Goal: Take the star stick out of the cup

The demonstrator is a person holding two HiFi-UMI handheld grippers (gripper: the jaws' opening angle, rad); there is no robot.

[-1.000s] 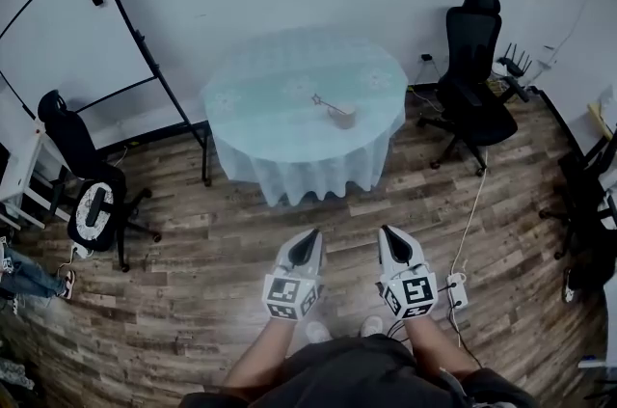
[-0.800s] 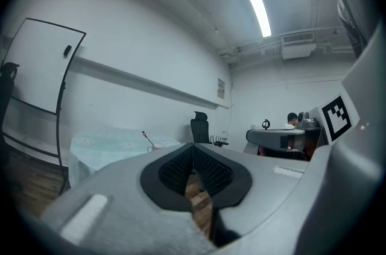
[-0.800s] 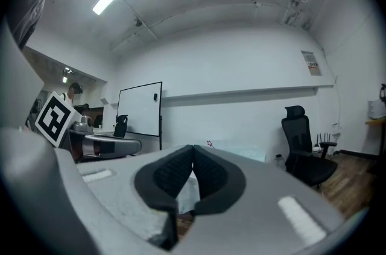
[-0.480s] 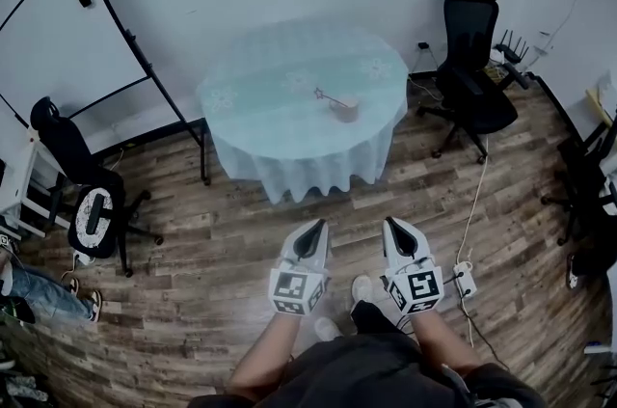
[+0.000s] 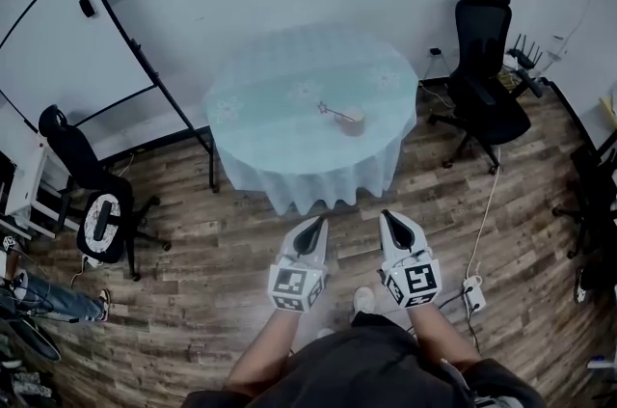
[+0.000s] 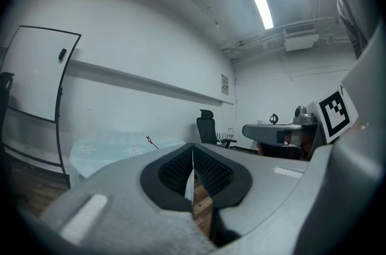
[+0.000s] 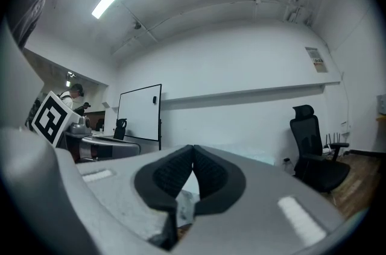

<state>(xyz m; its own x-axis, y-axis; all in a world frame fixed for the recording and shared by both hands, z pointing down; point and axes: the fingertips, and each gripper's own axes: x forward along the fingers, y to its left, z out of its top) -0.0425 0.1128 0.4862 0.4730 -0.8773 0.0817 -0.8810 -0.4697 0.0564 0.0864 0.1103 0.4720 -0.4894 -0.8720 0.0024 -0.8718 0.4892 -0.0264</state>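
A small tan cup (image 5: 353, 121) stands on the round table (image 5: 280, 107) with the pale blue cloth, far ahead of me. The star stick (image 5: 331, 111) leans out of it to the upper left; its star tip (image 6: 148, 140) shows faintly above the table in the left gripper view. My left gripper (image 5: 310, 227) and right gripper (image 5: 388, 221) hang side by side over the wooden floor, well short of the table. Both have their jaws pressed together with nothing between them. In the right gripper view the cup is hidden behind the jaws.
A whiteboard on a stand (image 5: 77, 40) is left of the table, with a black chair (image 5: 92, 194) before it. A black office chair (image 5: 487, 68) stands to the right. A power strip and cable (image 5: 474, 295) lie on the floor near my right side.
The view has shifted as I walk: the table and cup now sit slightly further right and lower in view. Both grippers stay shut and side by side.
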